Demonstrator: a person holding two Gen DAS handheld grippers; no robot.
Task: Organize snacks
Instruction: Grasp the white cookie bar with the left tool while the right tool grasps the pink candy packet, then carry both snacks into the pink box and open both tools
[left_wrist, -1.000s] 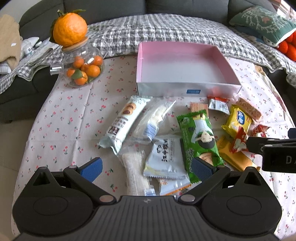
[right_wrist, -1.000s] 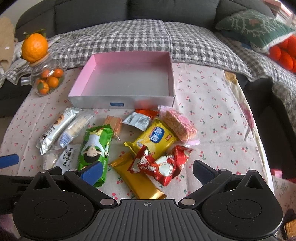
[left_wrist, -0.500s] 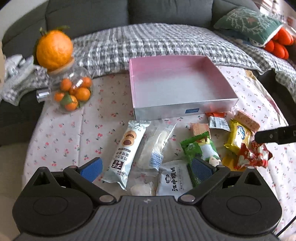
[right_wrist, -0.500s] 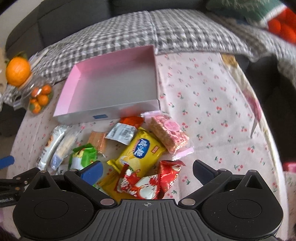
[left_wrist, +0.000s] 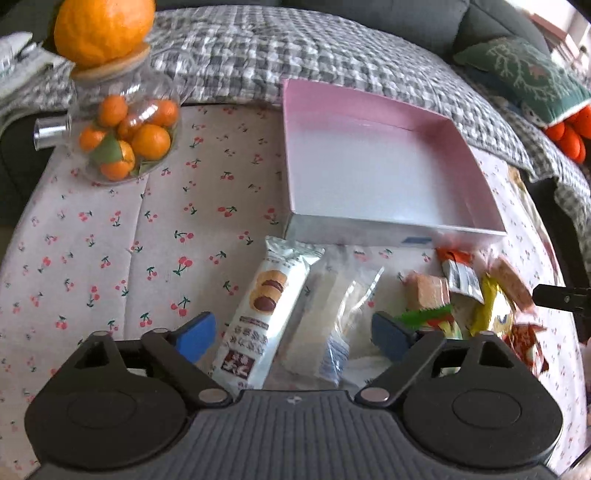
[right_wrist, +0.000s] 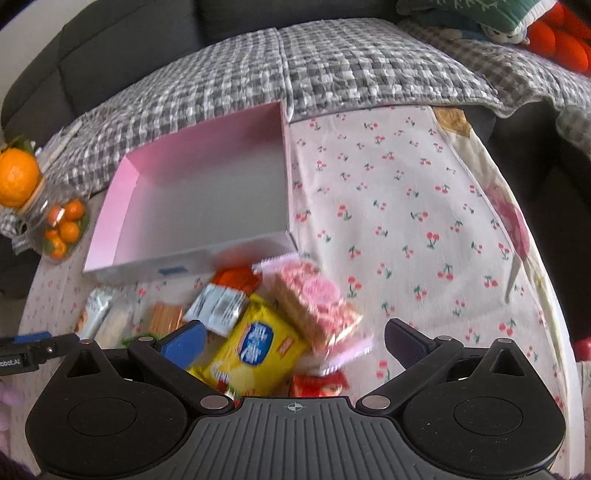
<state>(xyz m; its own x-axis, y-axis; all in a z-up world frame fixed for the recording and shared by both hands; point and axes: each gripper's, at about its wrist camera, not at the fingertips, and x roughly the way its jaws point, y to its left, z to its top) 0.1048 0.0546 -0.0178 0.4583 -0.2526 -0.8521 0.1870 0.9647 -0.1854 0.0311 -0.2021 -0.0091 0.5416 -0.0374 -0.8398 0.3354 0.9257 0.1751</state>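
Observation:
An empty pink box (left_wrist: 373, 177) stands on the cherry-print tablecloth (left_wrist: 147, 229), with snacks scattered in front of it. My left gripper (left_wrist: 295, 334) is open over a white cookie pack (left_wrist: 262, 310) and a clear wafer pack (left_wrist: 332, 314). My right gripper (right_wrist: 295, 338) is open over a yellow pack (right_wrist: 255, 350) and a pink-topped bar (right_wrist: 317, 306). The box also shows in the right wrist view (right_wrist: 207, 206). A silver-and-orange sachet (right_wrist: 221, 299) lies near the box front.
A glass jar of small oranges (left_wrist: 125, 136) with a big orange on its lid stands at the left. A checked blanket (left_wrist: 295, 55) on a dark sofa lies behind the table. The table edge falls off at the right (right_wrist: 554, 314).
Both grippers have moved forward and lower toward the snacks. The left one swung left over the white packs; the right one closed in over the yellow pack and pink bar.

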